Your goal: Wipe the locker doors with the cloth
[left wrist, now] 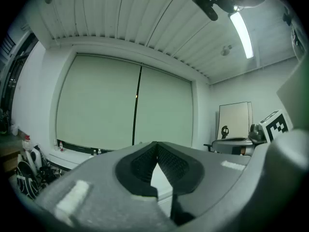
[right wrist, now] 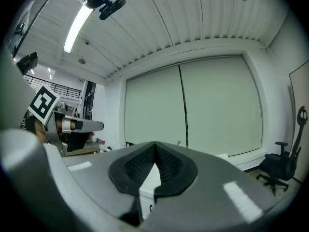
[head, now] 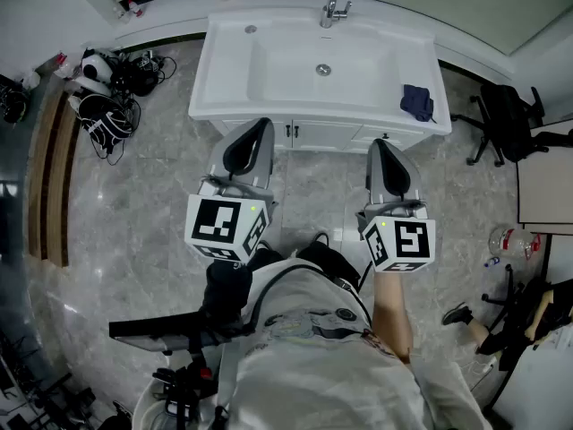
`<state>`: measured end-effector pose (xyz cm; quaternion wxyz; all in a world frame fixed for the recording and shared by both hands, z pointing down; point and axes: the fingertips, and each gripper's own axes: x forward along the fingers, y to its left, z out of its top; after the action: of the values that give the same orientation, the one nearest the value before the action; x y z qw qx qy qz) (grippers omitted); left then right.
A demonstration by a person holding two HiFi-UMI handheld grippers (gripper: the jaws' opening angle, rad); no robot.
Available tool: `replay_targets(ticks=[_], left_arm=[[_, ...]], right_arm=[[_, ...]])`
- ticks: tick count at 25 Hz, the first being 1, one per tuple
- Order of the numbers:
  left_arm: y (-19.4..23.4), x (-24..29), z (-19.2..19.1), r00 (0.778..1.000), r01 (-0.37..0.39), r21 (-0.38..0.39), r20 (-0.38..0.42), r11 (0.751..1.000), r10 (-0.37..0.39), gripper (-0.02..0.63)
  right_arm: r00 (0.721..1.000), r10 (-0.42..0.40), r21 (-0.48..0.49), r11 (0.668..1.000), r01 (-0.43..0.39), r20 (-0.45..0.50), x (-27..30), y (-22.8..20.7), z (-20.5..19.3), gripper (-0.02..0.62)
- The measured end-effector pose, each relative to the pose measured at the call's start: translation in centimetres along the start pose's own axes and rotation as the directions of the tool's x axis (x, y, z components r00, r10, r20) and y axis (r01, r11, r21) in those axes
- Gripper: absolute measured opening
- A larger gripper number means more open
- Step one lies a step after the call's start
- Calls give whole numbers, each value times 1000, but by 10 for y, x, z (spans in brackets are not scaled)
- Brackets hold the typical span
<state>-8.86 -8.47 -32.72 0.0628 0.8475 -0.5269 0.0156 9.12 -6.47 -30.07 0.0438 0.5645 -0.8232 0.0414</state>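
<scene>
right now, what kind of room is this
Likely a washroom corner of an office or workshop: a white sink with a faucet on a low cabinet, a grey marble-look floor, and a black office chair off to the right. A dark blue cloth lies on the sink's edge.

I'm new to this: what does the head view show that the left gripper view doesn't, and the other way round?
Only the head view: the sink's basin seen from above, and the dark blue cloth lying on its right end. Only the left gripper view: the ceiling light strip and the pale window blind. Both: the left gripper, jaws together on nothing, and the right gripper beside it.
</scene>
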Motion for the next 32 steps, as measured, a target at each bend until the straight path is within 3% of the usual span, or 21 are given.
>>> replay_targets(ticks=[13, 18, 20, 25, 32], left_arm=[[0, 8, -10, 1000, -20, -17, -9, 1000, 20, 2], [-2, 14, -16, 999, -35, -18, -32, 999, 34, 2], [-3, 15, -21, 998, -51, -17, -37, 999, 50, 2], [-15, 25, -45, 994, -71, -15, -89, 997, 69, 2], [-41, 36, -107, 974, -100, 1, -206, 995, 98, 2]], right_arm=[[1000, 25, -7, 1000, -25, 2, 3, -6, -12, 5], [1000, 14, 37, 999, -14, -15, 12, -35, -37, 6], [998, 5, 39, 999, -3, -67, 18, -60, -61, 82], [978, -81, -31, 997, 77, -193, 50, -166, -137, 154], [883, -123, -146, 987, 63, -453, 134, -319, -270, 210]])
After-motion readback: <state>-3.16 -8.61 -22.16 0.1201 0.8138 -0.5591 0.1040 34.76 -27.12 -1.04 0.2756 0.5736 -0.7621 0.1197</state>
